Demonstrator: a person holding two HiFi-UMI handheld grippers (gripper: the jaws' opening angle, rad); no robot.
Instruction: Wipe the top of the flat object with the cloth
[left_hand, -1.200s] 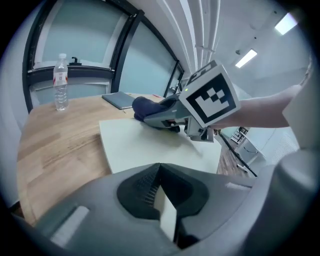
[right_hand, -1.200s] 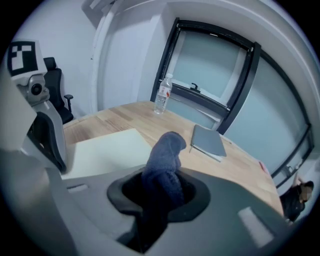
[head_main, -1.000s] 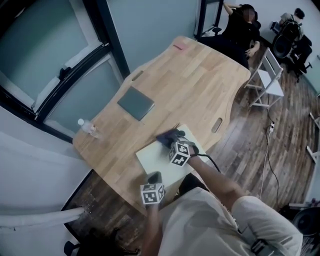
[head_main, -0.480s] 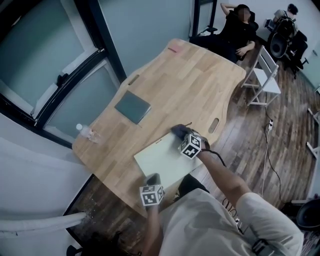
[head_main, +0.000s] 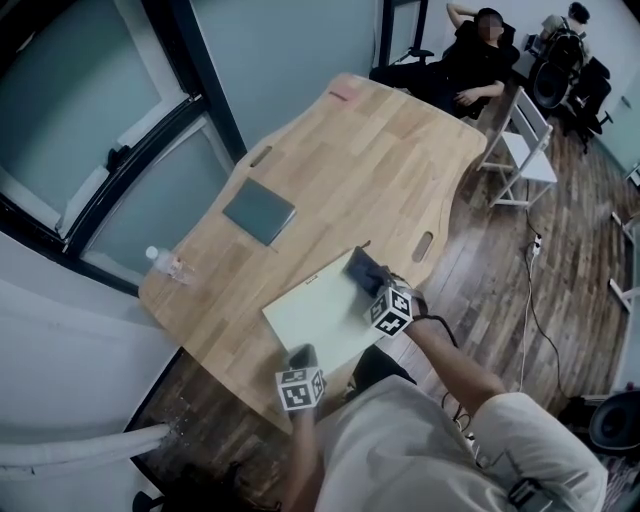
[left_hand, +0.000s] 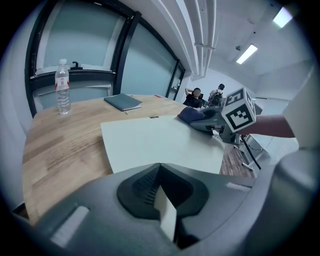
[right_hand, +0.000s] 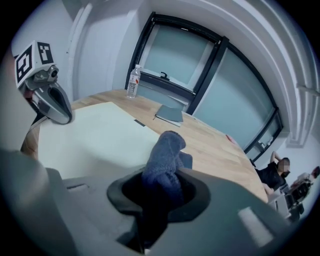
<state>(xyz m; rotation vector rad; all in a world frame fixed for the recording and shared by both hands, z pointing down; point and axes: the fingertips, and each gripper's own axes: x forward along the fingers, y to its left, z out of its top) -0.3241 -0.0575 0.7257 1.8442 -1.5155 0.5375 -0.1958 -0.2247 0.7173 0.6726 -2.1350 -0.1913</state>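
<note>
A pale flat board (head_main: 312, 318) lies at the near edge of the wooden table (head_main: 380, 170). My right gripper (head_main: 372, 282) is shut on a dark blue cloth (head_main: 361, 268), which rests on the board's far right corner. In the right gripper view the cloth (right_hand: 164, 159) stands bunched up out of the jaws over the board (right_hand: 95, 140). My left gripper (head_main: 304, 356) is shut on the board's near edge; a pale sliver of board (left_hand: 167, 216) shows between its jaws. The left gripper view also shows the right gripper (left_hand: 225, 119) and the cloth (left_hand: 190, 115).
A grey notebook (head_main: 259, 211) and a clear water bottle (head_main: 165, 264) sit on the table's left side, and a small pink item (head_main: 345, 96) lies at its far end. A white chair (head_main: 525, 140) and seated people (head_main: 480, 60) are beyond the table on the right.
My right gripper has slid the cloth rightward along the board's far edge to its right corner. The left gripper has kept its hold on the near edge.
</note>
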